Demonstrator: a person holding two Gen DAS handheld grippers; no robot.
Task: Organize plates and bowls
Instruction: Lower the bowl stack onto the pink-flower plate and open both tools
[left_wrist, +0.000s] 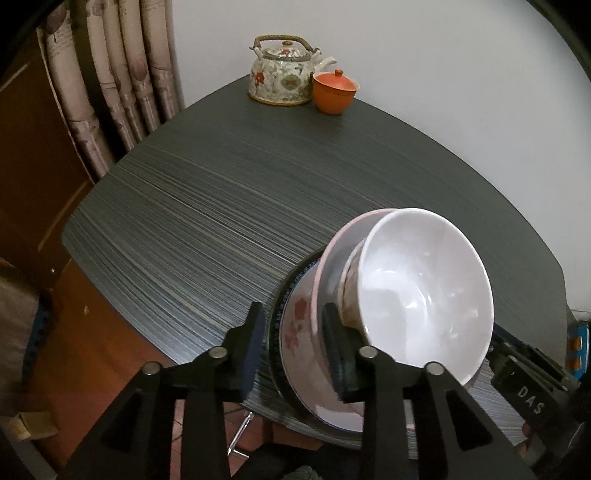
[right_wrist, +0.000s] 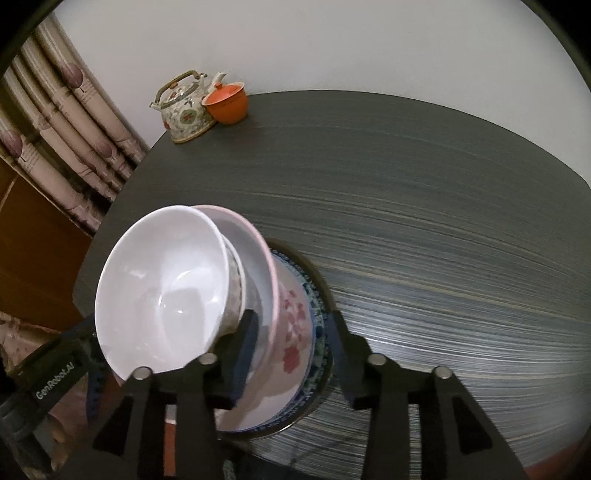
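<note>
A stack of dishes stands at the near edge of the dark table (left_wrist: 203, 221) (right_wrist: 443, 221). A white bowl (left_wrist: 424, 288) (right_wrist: 159, 288) sits tilted inside a pink bowl with red flowers (left_wrist: 299, 325) (right_wrist: 291, 332), which rests on a blue-patterned plate (left_wrist: 275, 332) (right_wrist: 319, 332). My left gripper (left_wrist: 293, 306) straddles the stack's left rim, one finger inside the pink bowl and one outside the plate, with a gap showing. My right gripper (right_wrist: 293, 314) straddles the opposite rim the same way. Both are open and neither clamps the rim.
A flowered teapot (left_wrist: 280, 77) (right_wrist: 184, 110) and an orange lidded cup (left_wrist: 334, 92) (right_wrist: 227, 103) stand at the table's far corner by the white wall. A pleated curtain (left_wrist: 122, 74) (right_wrist: 55, 129) hangs to the left. Wooden floor lies beyond the table's left edge.
</note>
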